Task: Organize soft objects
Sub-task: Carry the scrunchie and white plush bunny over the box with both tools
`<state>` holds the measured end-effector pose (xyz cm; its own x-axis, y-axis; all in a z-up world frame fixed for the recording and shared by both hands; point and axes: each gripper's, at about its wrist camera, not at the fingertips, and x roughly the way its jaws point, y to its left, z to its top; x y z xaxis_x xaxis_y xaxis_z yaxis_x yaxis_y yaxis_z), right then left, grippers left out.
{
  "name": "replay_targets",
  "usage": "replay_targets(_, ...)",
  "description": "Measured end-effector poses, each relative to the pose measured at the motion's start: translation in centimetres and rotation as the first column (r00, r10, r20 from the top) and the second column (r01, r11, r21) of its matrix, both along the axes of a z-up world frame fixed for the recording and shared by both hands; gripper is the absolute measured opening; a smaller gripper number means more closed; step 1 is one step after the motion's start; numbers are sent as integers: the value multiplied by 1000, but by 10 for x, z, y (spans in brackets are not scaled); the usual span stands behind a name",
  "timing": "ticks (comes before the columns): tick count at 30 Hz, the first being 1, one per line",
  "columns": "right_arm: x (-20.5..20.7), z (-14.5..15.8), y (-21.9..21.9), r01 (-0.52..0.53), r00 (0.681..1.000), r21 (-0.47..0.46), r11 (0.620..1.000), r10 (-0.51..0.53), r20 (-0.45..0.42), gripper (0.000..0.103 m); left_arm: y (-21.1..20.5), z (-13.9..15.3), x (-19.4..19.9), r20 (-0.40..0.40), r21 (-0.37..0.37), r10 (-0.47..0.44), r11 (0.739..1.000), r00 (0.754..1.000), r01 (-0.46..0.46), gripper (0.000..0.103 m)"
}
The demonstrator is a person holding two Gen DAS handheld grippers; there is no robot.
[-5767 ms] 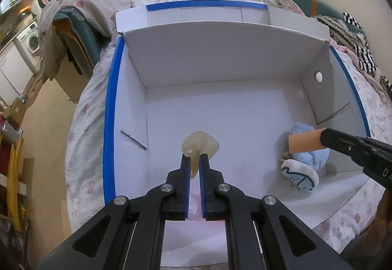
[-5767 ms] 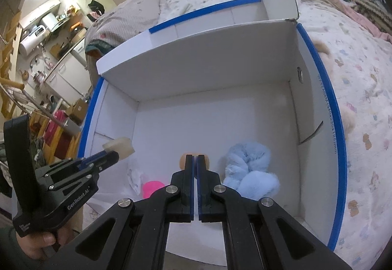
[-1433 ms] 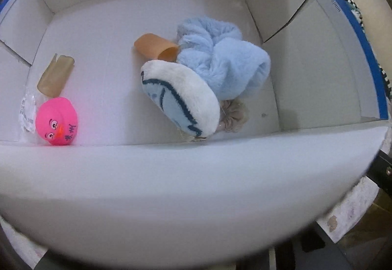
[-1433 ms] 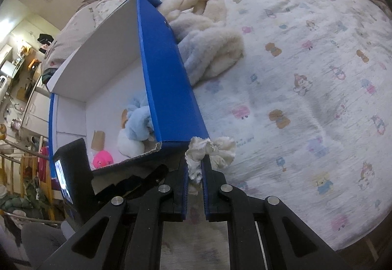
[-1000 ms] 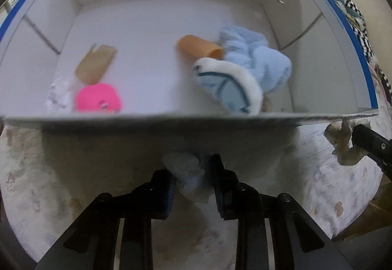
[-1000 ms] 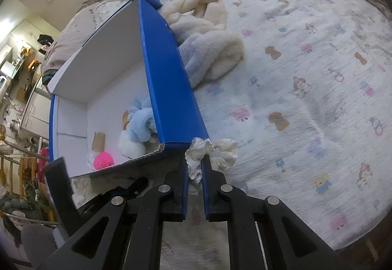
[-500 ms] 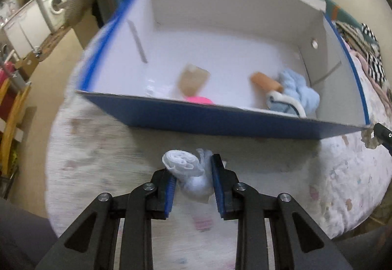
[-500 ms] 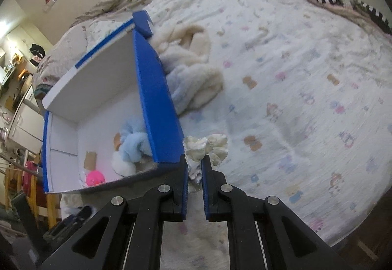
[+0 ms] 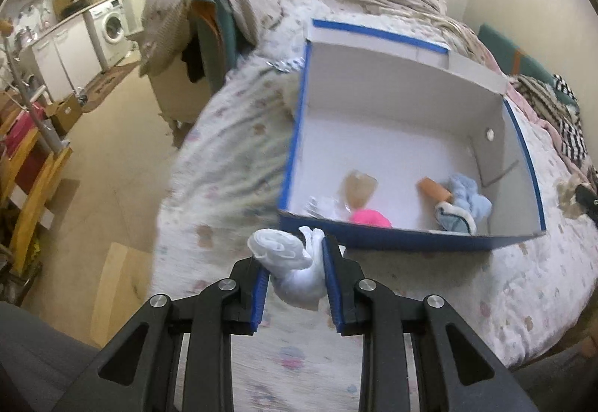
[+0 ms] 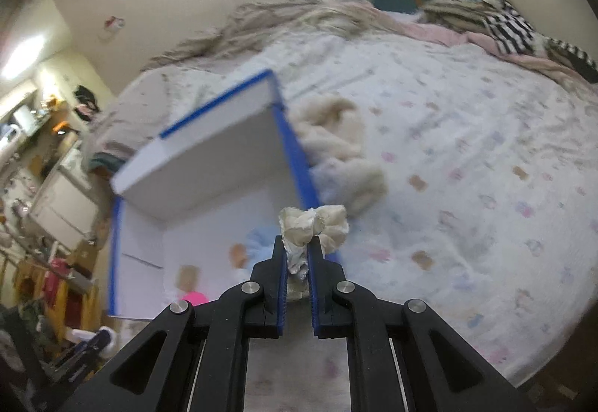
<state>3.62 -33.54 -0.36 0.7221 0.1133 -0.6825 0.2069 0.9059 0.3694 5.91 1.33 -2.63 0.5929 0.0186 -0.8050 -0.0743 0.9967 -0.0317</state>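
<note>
My left gripper [image 9: 294, 255] is shut on a white rolled sock [image 9: 289, 260], held above the bed in front of the blue box's near wall. My right gripper [image 10: 297, 247] is shut on a cream scrunchie [image 10: 314, 223], raised over the box's right near corner. That scrunchie and gripper tip also show at the right edge of the left wrist view. The open blue-and-white box [image 9: 407, 243] lies on the bed and holds a pink duck [image 9: 370, 217], a tan piece [image 9: 358, 189], an orange roll [image 9: 433, 189], a light blue fluffy thing [image 9: 467, 197] and a white-and-blue plush [image 9: 454, 219].
A cream fluffy cloth [image 10: 336, 146] lies on the patterned bedsheet [image 10: 467, 169] just right of the box. Striped clothes [image 10: 501, 23] pile at the far side of the bed. Left of the bed are bare floor [image 9: 97, 172], a washing machine [image 9: 112, 25] and a yellow wooden frame [image 9: 30, 195].
Both grippers have risen and drawn back from the box with their things still gripped. The left view now looks at the whole box from farther away; the right view has tilted upward.
</note>
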Motion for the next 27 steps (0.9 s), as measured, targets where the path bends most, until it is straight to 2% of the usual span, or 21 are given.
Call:
replay_targets(3,0,15,21,-47,998,-51,998,49,48,12,10,7,2,9,-17,18,1000,1000,-18,25)
replay_targets(12,2,31,59,-164,976,-25,986,166,143,12,19,26,16,52,-32,29,999,998,-27,25)
replay_targets(19,8,36,78,-223,960,-61,973,230,159,12,12,38,34,75,-32,0,999,997,2,25)
replay_targets(27,21,35,77,-236,958,-70,969,244,150,12,-7,38,58,88,-5,-52,999,995,53,25)
